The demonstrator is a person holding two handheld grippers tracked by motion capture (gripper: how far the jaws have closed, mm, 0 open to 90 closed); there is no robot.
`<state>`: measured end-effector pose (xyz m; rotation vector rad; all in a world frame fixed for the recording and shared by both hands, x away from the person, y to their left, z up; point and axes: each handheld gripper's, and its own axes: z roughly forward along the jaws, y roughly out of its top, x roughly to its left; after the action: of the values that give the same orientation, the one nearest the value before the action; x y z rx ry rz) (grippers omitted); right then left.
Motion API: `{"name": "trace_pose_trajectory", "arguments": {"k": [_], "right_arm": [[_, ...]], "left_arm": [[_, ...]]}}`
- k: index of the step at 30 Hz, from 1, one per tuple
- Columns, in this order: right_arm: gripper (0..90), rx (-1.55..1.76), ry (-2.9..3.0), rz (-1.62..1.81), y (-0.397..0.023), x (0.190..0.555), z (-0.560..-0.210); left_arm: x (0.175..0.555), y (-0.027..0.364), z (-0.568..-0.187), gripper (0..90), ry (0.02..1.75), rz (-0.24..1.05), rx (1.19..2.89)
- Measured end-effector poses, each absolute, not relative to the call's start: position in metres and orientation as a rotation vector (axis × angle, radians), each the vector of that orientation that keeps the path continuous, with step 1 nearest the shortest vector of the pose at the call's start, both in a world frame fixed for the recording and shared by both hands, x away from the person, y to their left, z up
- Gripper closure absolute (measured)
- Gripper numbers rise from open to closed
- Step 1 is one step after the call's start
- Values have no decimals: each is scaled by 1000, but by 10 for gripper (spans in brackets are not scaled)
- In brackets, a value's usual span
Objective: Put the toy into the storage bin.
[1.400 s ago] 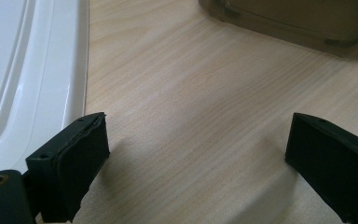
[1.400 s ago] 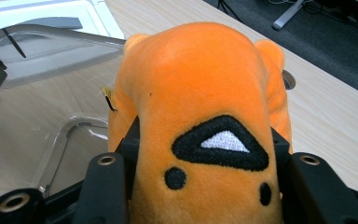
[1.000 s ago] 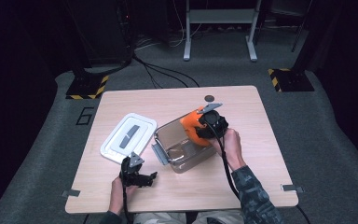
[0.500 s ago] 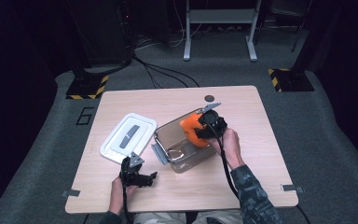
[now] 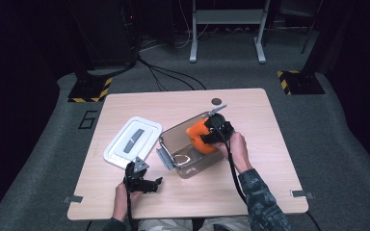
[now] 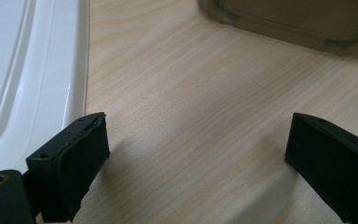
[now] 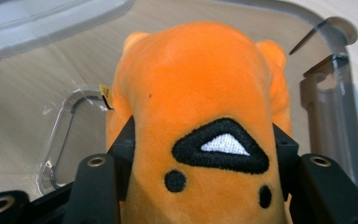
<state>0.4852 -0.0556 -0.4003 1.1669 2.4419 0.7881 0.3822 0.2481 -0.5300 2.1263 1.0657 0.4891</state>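
Here the orange plush toy (image 7: 200,126) sits between the jaws of the right gripper (image 5: 211,136), which stand partly open and hug its flanks; those jaws have just been opening a little with the toy between them, so the grip looks to be easing rather than tightening. The toy hangs over the far right end of the clear plastic container (image 5: 189,148), which lies near the middle of the table (image 5: 270,168), a placement that suggests the toy is being lowered into the box. The container's white lid (image 5: 131,142) lies flat beside it toward the left edge of the table, out of the way so the opening stays free. The left gripper (image 5: 143,183) rests near the front edge of the table, between lid and container, its jaws wide apart and holding nothing; it seems parked while the other hand works.

The right gripper view shows the toy's embroidered black triangle with a white centre and small black dots, plus a clear wire-like loop (image 7: 70,135) on the container's floor, details too small to read from above. The left gripper view shows bare wood grain between its jaws, with the lid's rim at one side. The high view alone gives the whole layout, including a small dark disc (image 5: 216,101) near the far edge.
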Motion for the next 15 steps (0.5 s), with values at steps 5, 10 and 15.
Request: {"name": "trace_pose_trajectory", "arguments": {"k": [5,10,15], "right_arm": [[425,1189,2470,768,-54,489,-405],[320,1225,2498,716,-50,493,-406],[222,1234,2520,684,-50,496,-407]], "left_arm": [[382,248,-530,59,1065,488,2127],[382,248,-530,60,1065,487,2126],[382,248,-530,60,1065,488,2126]]}}
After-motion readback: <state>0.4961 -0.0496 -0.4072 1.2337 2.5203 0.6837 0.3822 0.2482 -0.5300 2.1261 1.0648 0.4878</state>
